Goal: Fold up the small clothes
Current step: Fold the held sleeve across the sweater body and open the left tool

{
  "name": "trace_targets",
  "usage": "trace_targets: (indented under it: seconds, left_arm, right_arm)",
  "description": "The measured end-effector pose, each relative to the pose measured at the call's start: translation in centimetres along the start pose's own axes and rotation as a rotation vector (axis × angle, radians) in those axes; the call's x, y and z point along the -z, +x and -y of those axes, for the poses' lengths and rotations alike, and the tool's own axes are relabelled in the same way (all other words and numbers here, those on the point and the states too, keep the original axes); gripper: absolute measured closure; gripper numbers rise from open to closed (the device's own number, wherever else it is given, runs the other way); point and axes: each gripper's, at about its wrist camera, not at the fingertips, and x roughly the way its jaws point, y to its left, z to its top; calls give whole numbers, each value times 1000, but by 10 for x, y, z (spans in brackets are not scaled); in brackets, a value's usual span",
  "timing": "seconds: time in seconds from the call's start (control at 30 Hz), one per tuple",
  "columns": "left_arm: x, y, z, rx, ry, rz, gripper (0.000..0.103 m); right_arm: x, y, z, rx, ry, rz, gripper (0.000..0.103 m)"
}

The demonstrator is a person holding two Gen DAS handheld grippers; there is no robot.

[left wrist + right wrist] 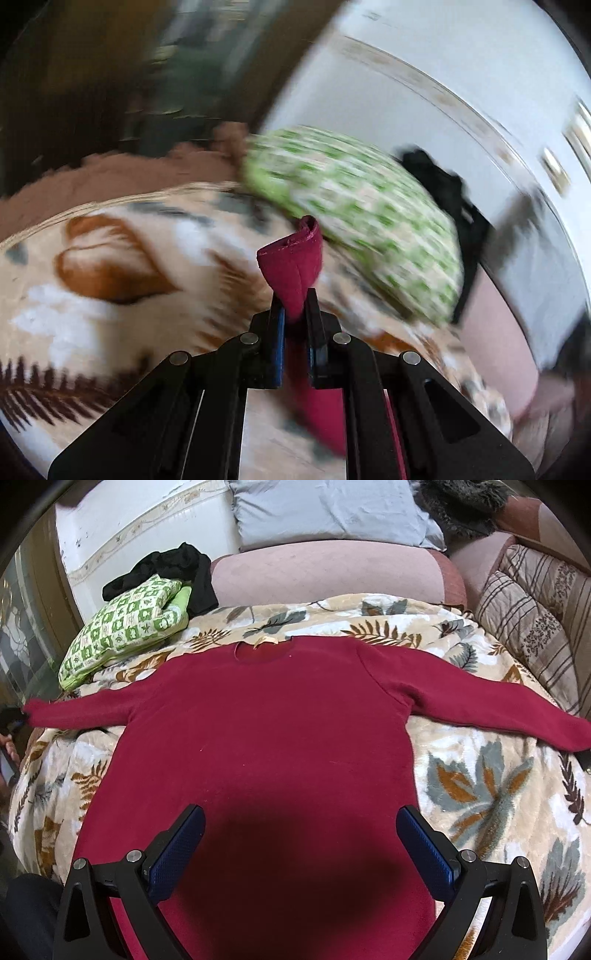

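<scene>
red sweater (258, 731) cuff clamped in left claw (293, 306); right claw (300, 834) apart above sweater.

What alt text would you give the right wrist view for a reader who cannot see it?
A red sweater lies flat, sleeves spread wide, on a leaf-patterned blanket, with the open right gripper above its lower half. A green-checked pillow and black garment sit at upper left.

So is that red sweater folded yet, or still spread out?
Spread out. The red sweater lies flat on the blanket, sleeves outstretched; only the left gripper pinches one cuff.
</scene>
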Motion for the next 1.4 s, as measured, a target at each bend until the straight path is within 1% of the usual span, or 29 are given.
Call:
trace_targets:
  seconds: [0.03,0.13,0.17,0.23,0.27,0.3,0.43,0.5,0.57,0.63,0.77,0.93,1.0,1.2,1.27,1.3,1.33,1.37,1.4]
  left_arm:
    - [5,-1,16,41,35,-15,95]
    - [36,-6,87,203,162,-73,95]
    - [54,-7,115,266,205,-103,95]
    - [87,-10,160,366,266,-157,95]
    - [108,-11,186,412,306,-182,95]
    - [127,-12,209,442,345,-199,95]
    - [220,-10,292,509,483,-287,95]
    - [259,-3,322,517,539,-336,95]
    - [291,2,344,502,585,-366,95]
    - [317,9,358,485,612,-401,95]
    - [346,15,368,470,623,-434,95]
    - [361,17,368,477,639,-457,95]
    - [364,17,370,482,641,-459,95]
    - [376,8,386,534,654,-469,95]
    - [385,12,390,530,674,-507,88]
    - [390,16,390,523,680,-548,83]
    - [395,21,389,519,675,-609,68]
    - [398,22,387,532,665,-648,55]
    - [400,19,385,548,660,-671,51]
  right_arm:
    - [0,-1,1,3,0,1,0]
    - [1,-5,7,14,5,4,1]
    - [2,-6,10,20,9,6,1]
    - [4,-10,17,29,22,7,1]
    - [5,-13,21,32,33,8,1]
    - [6,-15,24,35,38,10,1]
    - [9,-24,38,53,45,17,1]
    - [10,-28,47,64,53,17,1]
    - [12,-32,59,73,70,15,1]
    - [14,-36,70,78,91,18,1]
    - [18,-44,92,83,133,22,1]
    - [19,-44,107,67,186,8,1]
    - [19,-43,107,56,191,5,1]
    - [18,-40,99,44,170,-3,1]
    - [18,-40,100,46,174,-5,1]
    - [19,-40,101,46,176,-4,1]
    - [19,-40,102,49,178,-5,1]
    - [19,-40,103,52,182,-6,1]
    - [19,-40,104,53,185,-6,0]
